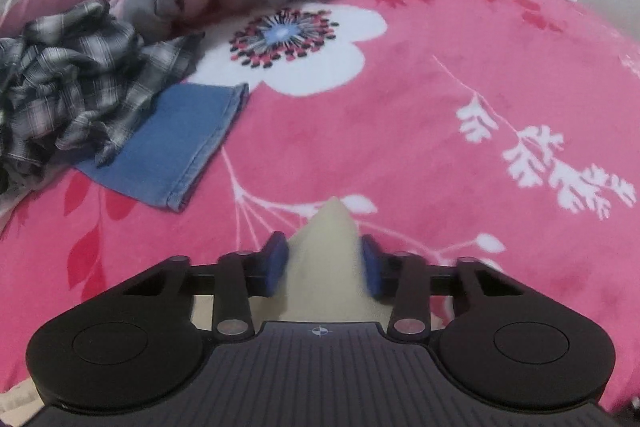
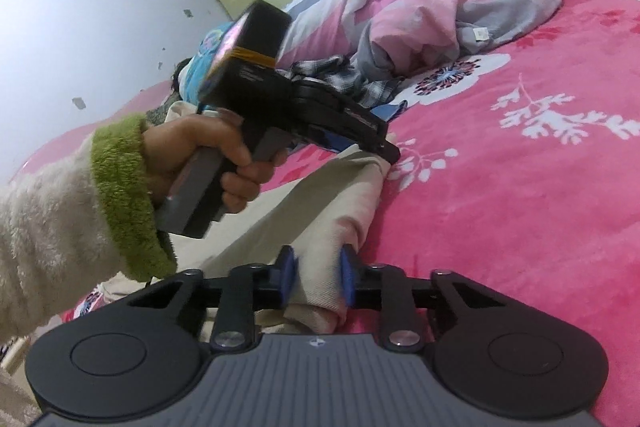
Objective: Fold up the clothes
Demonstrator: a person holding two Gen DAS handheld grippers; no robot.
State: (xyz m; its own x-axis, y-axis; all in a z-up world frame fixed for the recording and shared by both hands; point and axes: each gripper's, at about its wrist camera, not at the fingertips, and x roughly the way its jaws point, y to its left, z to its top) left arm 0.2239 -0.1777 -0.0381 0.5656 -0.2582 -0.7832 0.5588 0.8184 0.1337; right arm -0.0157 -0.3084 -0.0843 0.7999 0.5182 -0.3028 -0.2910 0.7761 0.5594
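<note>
Both grippers, left (image 1: 325,263) and right (image 2: 316,277), were clamped on the beige garment (image 2: 340,195), so we held its edge taut above the pink blanket (image 2: 500,207).

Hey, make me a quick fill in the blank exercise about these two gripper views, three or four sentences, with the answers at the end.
1. Both grippers are shut on the same ____-coloured garment.
2. The left gripper and right gripper work above a bed cover that is mostly ____.
3. The checked shirt lies partly on top of a folded piece of blue ____.
4. The sleeve of the hand holding the left gripper has a ____ cuff.

Answers: beige; pink; denim; green
</note>
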